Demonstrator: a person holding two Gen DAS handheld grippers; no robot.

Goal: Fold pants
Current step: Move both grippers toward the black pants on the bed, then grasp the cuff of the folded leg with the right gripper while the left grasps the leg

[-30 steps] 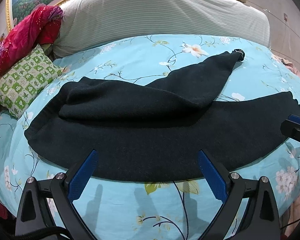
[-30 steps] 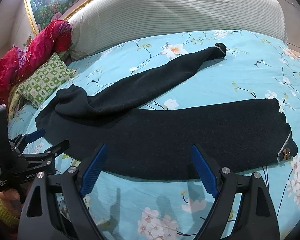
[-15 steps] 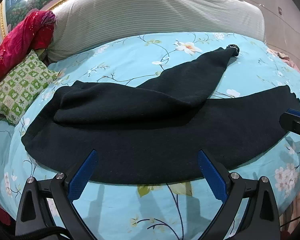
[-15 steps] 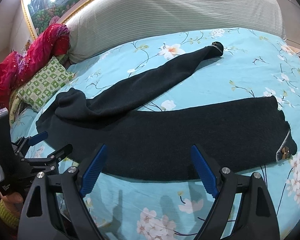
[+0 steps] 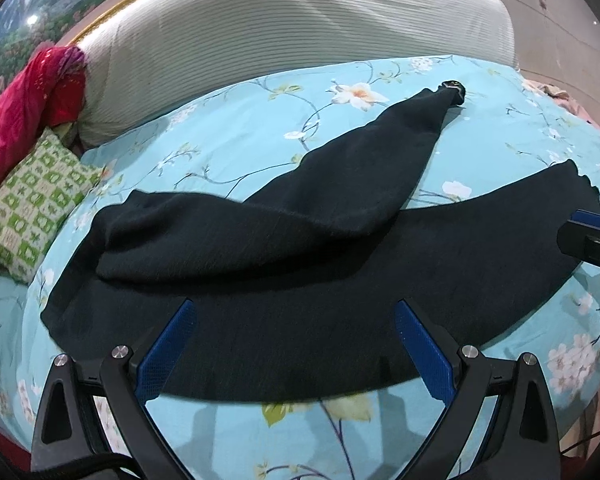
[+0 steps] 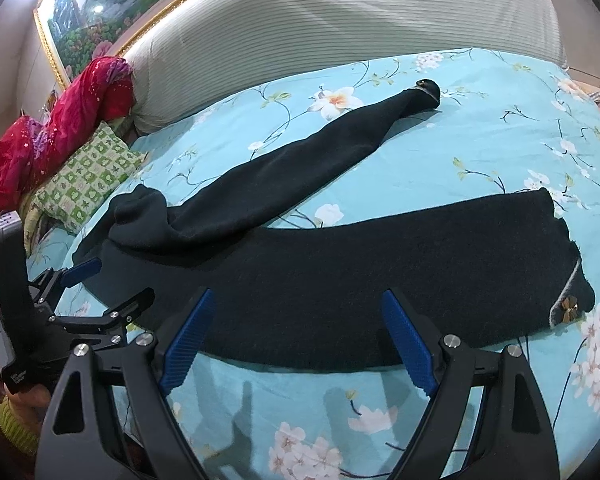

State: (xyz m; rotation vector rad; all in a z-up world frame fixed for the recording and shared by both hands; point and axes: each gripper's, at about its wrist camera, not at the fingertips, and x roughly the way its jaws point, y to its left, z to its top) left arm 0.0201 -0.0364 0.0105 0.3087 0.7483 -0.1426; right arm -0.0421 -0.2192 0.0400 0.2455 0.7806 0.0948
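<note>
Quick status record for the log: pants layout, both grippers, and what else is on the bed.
pants: black, on floral sheet, unfolded
near leg: flat along the bed's front edge
far leg: splayed diagonally away
left gripper: jaws open, empty, over the near leg
right gripper: jaws open, empty, over the near leg
also: green pillow, red quilt

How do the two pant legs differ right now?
The near leg lies flat and straight along the bed's front edge; the far leg angles away toward the striped bolster. The near leg looks wide and spread out; the far leg narrows toward its cuff and bunches up at the waist end. The near leg's cuff carries a small bow trim; the far cuff is too small to read. Both are the same dark knit.
</note>
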